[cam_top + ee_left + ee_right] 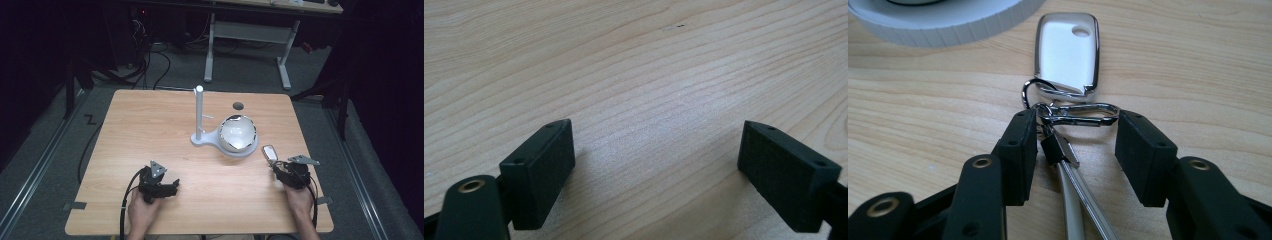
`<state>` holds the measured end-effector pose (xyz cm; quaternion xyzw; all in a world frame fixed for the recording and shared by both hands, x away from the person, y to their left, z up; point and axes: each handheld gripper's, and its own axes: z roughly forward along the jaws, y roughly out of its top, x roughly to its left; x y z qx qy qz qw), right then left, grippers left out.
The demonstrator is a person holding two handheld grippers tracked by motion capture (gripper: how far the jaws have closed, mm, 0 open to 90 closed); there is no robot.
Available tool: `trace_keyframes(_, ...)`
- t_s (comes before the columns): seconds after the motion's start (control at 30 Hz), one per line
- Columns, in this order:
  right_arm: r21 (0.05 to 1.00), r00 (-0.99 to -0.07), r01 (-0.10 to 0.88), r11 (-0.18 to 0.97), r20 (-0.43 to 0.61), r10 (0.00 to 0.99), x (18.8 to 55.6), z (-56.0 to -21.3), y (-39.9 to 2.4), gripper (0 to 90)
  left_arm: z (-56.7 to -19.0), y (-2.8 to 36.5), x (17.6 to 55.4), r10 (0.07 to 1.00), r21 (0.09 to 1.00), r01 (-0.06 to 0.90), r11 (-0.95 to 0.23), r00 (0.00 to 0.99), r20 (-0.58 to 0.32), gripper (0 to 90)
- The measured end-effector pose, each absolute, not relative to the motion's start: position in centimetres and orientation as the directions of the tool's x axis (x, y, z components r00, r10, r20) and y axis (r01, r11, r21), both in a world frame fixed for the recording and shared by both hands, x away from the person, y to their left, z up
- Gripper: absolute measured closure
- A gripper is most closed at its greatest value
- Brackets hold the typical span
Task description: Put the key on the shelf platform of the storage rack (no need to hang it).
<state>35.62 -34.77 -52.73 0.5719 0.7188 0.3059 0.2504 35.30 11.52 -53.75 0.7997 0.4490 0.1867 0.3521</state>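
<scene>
Two hand-held grippers rest low over the wooden surface [150, 115] in the high view; the key fob [269, 151] lies just ahead of the right hand-held gripper [278, 169], well apart from the left hand-held gripper [172, 184]. Left gripper view: jaws spread wide over bare wood, nothing between them. Right gripper view: jaws open, straddling the carabiner clip [1080, 114]; the fob's [1067, 52] long axis runs straight away from the gripper, holed end farthest, beside the white stand base [943, 22].

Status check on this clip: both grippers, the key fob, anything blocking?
Left gripper open over bare table. Right gripper open, straddling the carabiner clip of the key fob lying flat. White stand base just beyond the fob, not blocking.
</scene>
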Motion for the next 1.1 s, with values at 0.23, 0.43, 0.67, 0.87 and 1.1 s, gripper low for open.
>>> trace_keyframes(0.23, 0.735, -0.213, 0.661, 0.154, -0.014, 0.977, 36.0, -53.0, -35.0, 53.6, -53.8, 11.5, 35.3, 0.85, 0.731, 0.587, -0.349, 0.527, -0.018, 15.5)
trace_keyframes(0.43, 0.737, -0.219, 0.654, 0.168, -0.028, 0.975, 36.0, -53.0, -35.1, 58.4, -53.8, 11.5, 35.3, 0.85, 0.732, 0.586, -0.348, 0.526, -0.017, 15.5)
trace_keyframes(0.67, 0.748, -0.212, 0.643, 0.167, -0.036, 0.977, 36.0, -52.9, -35.1, 51.9, -53.8, 11.5, 35.3, 0.85, 0.731, 0.587, -0.348, 0.527, -0.018, 15.5)
trace_keyframes(0.87, 0.717, -0.221, 0.676, 0.17, -0.023, 0.975, 36.7, -52.8, -35.5, 44.8, -53.8, 11.5, 35.3, 0.85, 0.731, 0.587, -0.348, 0.526, -0.018, 15.5)
trace_keyframes(1.1, 0.717, -0.235, 0.673, 0.18, -0.024, 0.972, 36.9, -52.7, -35.5, 58.0, -53.8, 11.5, 35.3, 0.851, 0.732, 0.587, -0.347, 0.525, -0.017, 15.5)
